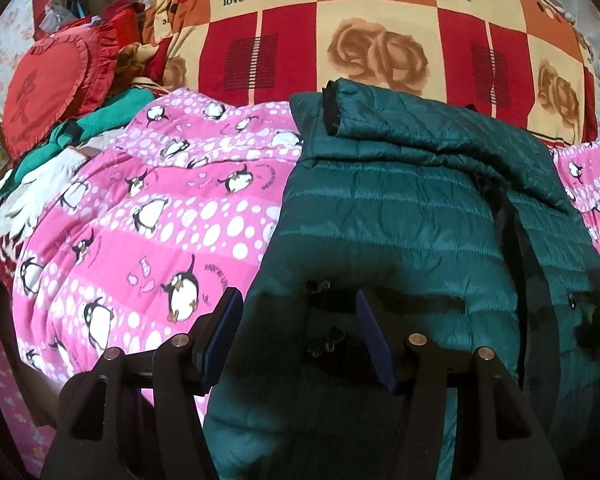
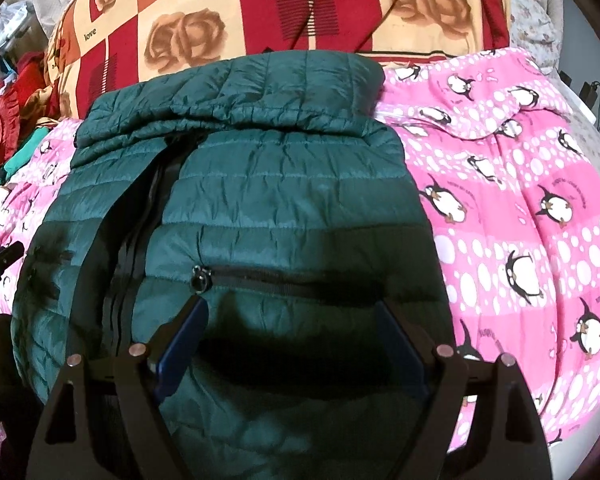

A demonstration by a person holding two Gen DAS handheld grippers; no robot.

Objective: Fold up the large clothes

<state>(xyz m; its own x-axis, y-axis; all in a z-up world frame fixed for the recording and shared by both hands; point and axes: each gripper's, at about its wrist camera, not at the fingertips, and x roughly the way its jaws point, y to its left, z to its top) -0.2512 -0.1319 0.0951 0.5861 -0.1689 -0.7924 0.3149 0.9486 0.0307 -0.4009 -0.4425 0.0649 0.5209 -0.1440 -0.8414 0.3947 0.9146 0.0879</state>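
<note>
A dark green quilted jacket (image 1: 412, 216) lies front-up on a pink penguin blanket (image 1: 148, 216). One sleeve is folded across its top, with the cuff (image 1: 332, 108) at the upper left. My left gripper (image 1: 296, 300) hovers open over the jacket's lower left edge, with nothing between its pads. In the right wrist view the jacket (image 2: 260, 184) fills the middle, its front zipper (image 2: 140, 216) running down the left. My right gripper (image 2: 290, 306) stands wide open just below the zipped pocket (image 2: 284, 280), and holds nothing.
A red and orange rose-print quilt (image 1: 360, 20) is piled behind the jacket. A red heart-shaped cushion (image 1: 48, 88) and green garments (image 1: 112, 116) lie at the far left. The pink blanket (image 2: 520, 220) stretches to the jacket's right. Cables (image 2: 592, 92) sit at the far right.
</note>
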